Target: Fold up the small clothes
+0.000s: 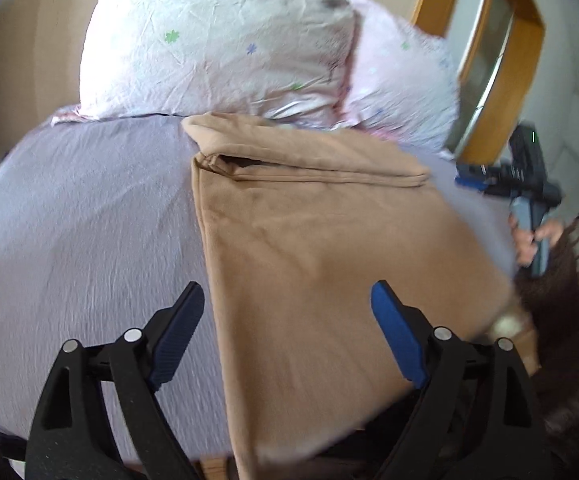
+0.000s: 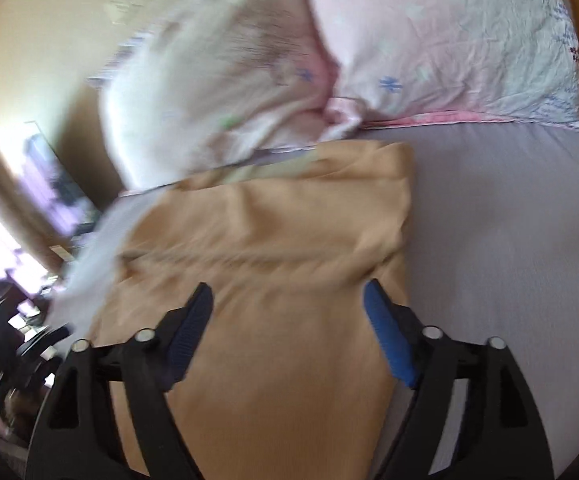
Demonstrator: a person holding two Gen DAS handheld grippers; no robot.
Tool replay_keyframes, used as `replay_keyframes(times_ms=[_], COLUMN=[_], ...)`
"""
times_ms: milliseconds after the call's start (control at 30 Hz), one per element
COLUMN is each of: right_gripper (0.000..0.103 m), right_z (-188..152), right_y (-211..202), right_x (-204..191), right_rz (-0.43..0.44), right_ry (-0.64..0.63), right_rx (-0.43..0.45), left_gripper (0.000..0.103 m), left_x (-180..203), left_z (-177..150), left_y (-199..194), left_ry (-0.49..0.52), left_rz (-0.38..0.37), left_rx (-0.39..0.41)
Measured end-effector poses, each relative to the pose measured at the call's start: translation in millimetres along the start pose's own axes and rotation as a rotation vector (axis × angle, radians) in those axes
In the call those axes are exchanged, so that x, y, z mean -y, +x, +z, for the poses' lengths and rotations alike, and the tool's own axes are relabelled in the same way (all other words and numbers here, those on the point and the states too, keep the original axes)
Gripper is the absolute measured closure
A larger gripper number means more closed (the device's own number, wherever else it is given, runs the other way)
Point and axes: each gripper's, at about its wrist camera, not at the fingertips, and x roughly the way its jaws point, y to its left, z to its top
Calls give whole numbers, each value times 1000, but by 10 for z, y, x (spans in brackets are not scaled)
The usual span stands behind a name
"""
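Note:
A tan garment lies flat on the lilac bed sheet, its far end folded over into a band near the pillows. My left gripper is open above the garment's near left edge, holding nothing. In the right wrist view the same garment lies under my right gripper, which is open and empty over its near right part. The right gripper also shows in the left wrist view beyond the garment's right side. Both views are motion-blurred.
Two pale floral pillows lean at the head of the bed behind the garment. A wood-framed window or door stands at the right. The person's dark knit sleeve is at the right edge. Lilac sheet lies right of the garment.

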Motion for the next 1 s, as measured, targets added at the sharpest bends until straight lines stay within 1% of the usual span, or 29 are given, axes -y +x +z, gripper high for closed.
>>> replay_keyframes(times_ms=[100,133,167,233,300,367,433,500,567,600,633,667,700,733,767,800,867,933,967,1000], right_gripper=[8,8,8,7,7,7,7,7,8,9,10,17,29,39,70,95,96,96,96,96], right_z=[-581,-729,-997,-1288,-1590,-1763,-1834,-1850,-1861,-1850,-1825,-1809,-1799,-1791,-1788,-1790,-1777,-1708,-1613,-1517], right_y=[-473,-574,-724,-853,-849,-695,-508,-313,-158,-101,-48,-6,32,50,59,53,-33,-164,-274,-364], right_x=[-62,-73,-64,-9,103,233,334,387,408,420,440,452,473,468,458,438,364,268,196,139], right_rz=[118,141,164,181,130,69,57,80,109,122,145,178,210,247,278,318,356,382,396,405], right_ry=[-44,-46,-44,-21,49,105,146,163,175,182,190,199,208,216,212,209,185,150,124,101], right_rx=[-9,-21,-49,-97,-166,-231,-262,-267,-264,-259,-248,-230,-215,-201,-193,-193,-185,-153,-119,-88], left_gripper=[12,12,12,12,12,12,12,13,15,20,23,30,41,46,59,76,93,96,96,97], left_x=[-93,-111,-128,-136,-142,-176,-182,-167,-145,-147,-157,-176,-210,-245,-263,-290,-342,-343,-331,-301], left_z=[-248,-340,-461,-645,-813,-891,-932,-946,-949,-943,-942,-937,-933,-939,-943,-952,-964,-953,-918,-839], left_y=[-282,-344,-409,-457,-429,-332,-203,-54,92,144,183,227,275,312,337,361,342,248,191,93], left_ry=[-31,-36,-42,-51,-68,-91,-112,-125,-132,-146,-165,-192,-228,-264,-286,-316,-362,-377,-376,-364], left_rz=[-108,-120,-130,-131,-121,-118,-151,-173,-171,-171,-176,-185,-203,-222,-232,-251,-285,-316,-332,-355], left_rx=[3,-7,-28,-65,-112,-141,-155,-179,-204,-213,-219,-222,-222,-223,-223,-225,-230,-223,-214,-184])
